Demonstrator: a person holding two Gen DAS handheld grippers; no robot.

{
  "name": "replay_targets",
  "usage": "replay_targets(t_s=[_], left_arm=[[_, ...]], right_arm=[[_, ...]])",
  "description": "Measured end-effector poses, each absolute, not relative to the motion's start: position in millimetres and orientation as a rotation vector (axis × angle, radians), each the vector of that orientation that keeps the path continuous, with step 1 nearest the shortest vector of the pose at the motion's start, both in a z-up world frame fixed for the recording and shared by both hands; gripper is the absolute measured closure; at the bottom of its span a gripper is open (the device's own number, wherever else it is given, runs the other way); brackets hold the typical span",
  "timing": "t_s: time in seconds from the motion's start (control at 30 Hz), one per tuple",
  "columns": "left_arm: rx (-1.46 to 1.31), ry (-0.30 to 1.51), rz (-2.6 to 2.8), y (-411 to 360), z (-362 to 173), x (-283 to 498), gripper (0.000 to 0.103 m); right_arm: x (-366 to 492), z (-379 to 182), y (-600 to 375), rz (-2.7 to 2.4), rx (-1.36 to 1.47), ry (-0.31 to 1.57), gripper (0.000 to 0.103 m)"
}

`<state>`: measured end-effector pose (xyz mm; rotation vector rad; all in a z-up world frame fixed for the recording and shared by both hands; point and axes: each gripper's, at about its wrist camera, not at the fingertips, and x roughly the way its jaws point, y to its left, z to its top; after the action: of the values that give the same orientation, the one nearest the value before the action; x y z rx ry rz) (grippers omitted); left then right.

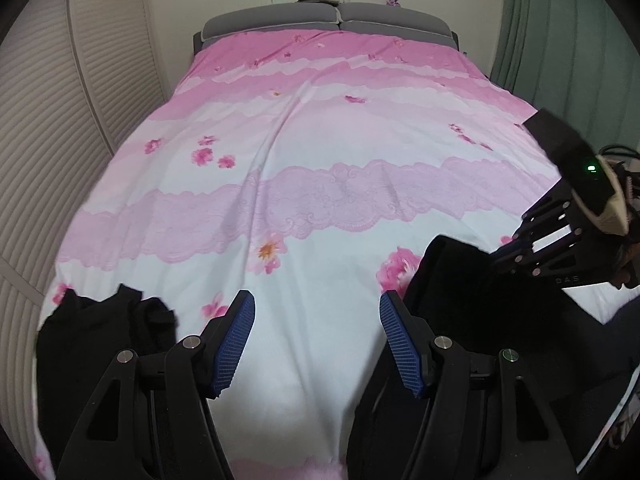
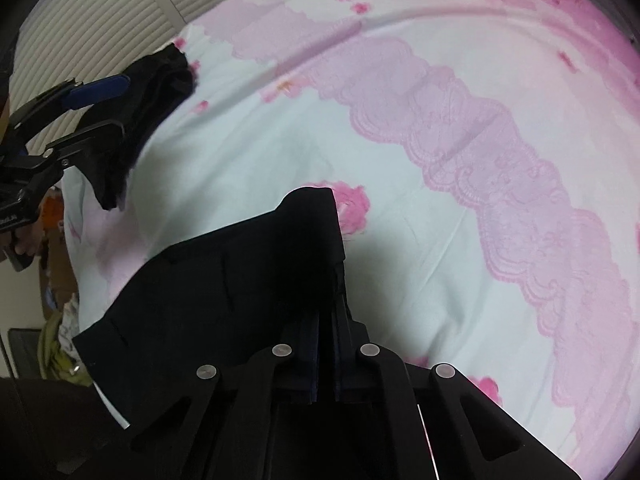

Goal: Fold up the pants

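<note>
On the rumpled floral sheet [image 1: 320,152], right gripper [image 2: 325,320] seemingly clenched on smooth black pants [image 2: 248,264], left gripper [image 1: 316,340] released.

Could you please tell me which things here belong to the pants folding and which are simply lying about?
Part of the job:
- black pants, clamped in the right hand-held gripper
- left hand-held gripper, open and empty
- pink floral bedspread, the folding surface

Just lying about:
- other dark garment near the bed's edge
- grey headboard
- green curtain
</note>
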<state>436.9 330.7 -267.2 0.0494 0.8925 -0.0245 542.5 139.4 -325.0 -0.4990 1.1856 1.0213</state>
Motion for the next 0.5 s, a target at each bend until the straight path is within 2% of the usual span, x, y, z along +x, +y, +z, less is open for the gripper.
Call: replay_targets(t_s=[0.3,0.5], left_arm=[[0.031,0.843,0.007,345.4,-209.7,348.2,0.036],[-0.001,0.869,0.070,365.9,-204.3,280.1,0.035]], right_arm=[[424.4,-245.0,156.9,0.922,-0.639,0.940,0.098],[324.4,-231.2,177.1,0.912,-0.669,0.846,0.098]])
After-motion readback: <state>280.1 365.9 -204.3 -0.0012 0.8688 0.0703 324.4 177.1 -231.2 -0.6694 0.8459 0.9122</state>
